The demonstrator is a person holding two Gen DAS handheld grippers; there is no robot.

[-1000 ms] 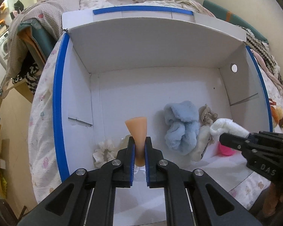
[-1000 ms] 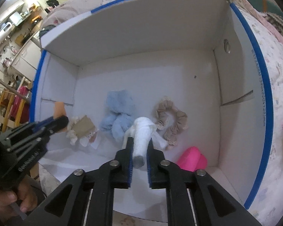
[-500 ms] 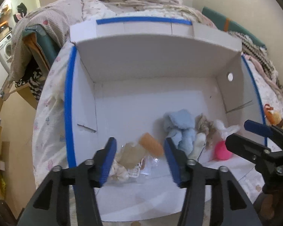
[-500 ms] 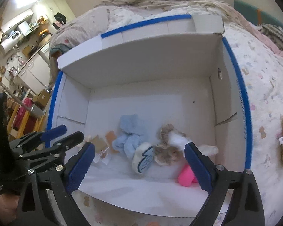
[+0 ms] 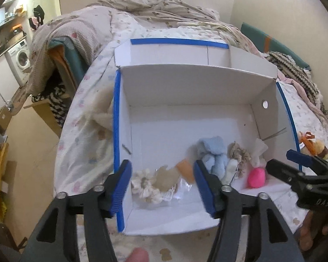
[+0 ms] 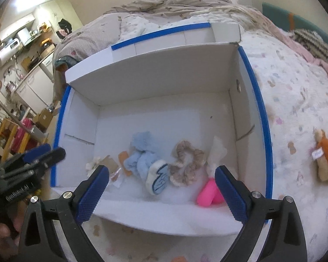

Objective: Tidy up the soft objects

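Over the white box, both grippers, L & R, now gape empty, orange piece & white sock dropped at 6 o'clock: both stowed.

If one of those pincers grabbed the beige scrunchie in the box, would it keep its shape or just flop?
The scrunchie would probably flop: it is a ruffled fabric ring lying slack on the box floor. It likely weighs little for its size, being all gathered cloth. It should not roll or slip, since the ruffles give the pads plenty to catch.
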